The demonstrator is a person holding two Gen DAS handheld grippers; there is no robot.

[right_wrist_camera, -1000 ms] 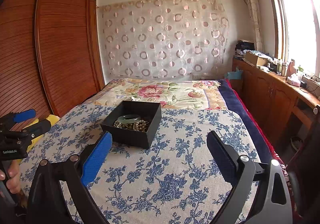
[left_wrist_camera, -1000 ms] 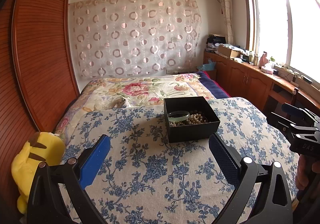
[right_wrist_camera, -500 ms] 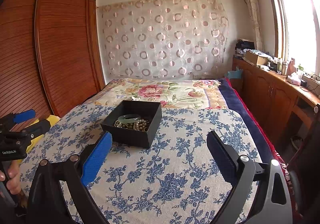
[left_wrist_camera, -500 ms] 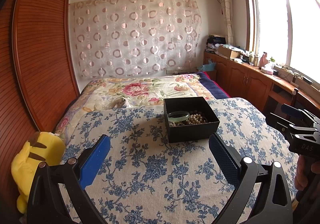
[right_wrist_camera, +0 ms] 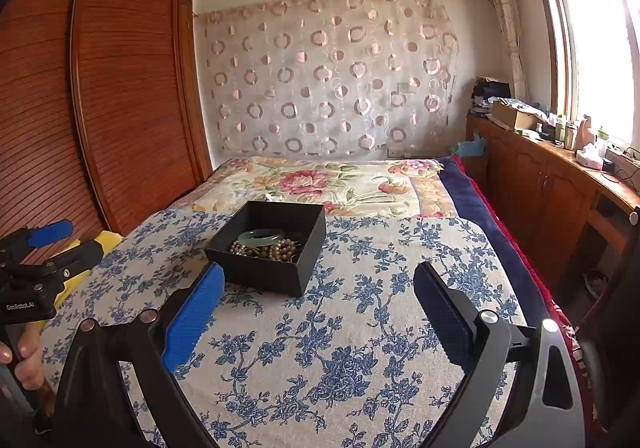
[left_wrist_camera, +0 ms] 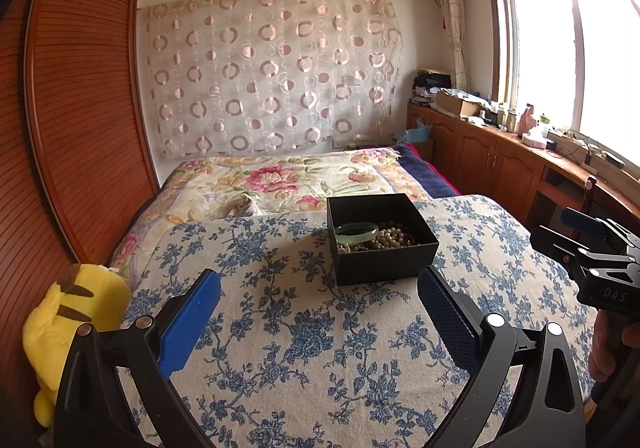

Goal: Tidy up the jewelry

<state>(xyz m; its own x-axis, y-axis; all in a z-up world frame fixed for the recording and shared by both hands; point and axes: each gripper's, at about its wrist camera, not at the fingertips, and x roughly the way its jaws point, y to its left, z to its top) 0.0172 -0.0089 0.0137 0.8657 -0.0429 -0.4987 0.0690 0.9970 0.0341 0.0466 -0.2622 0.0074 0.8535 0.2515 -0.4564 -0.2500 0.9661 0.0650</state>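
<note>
A black open box (left_wrist_camera: 382,246) (right_wrist_camera: 266,248) sits on a blue-flowered cloth (left_wrist_camera: 304,332) (right_wrist_camera: 360,328) on the bed. Inside lie a pale green bangle (left_wrist_camera: 356,231) (right_wrist_camera: 262,237) and a pile of pearl beads (left_wrist_camera: 390,237) (right_wrist_camera: 276,250). My left gripper (left_wrist_camera: 318,298) is open and empty, a short way in front of the box. My right gripper (right_wrist_camera: 318,296) is open and empty, in front of and right of the box. Each gripper shows at the edge of the other's view (left_wrist_camera: 592,252) (right_wrist_camera: 40,252).
A yellow plush toy (left_wrist_camera: 68,332) lies at the cloth's left edge. A wooden wardrobe (left_wrist_camera: 72,128) stands on the left. Wooden cabinets with clutter (right_wrist_camera: 560,184) run under the window on the right. A floral bedspread (left_wrist_camera: 288,180) lies beyond the box.
</note>
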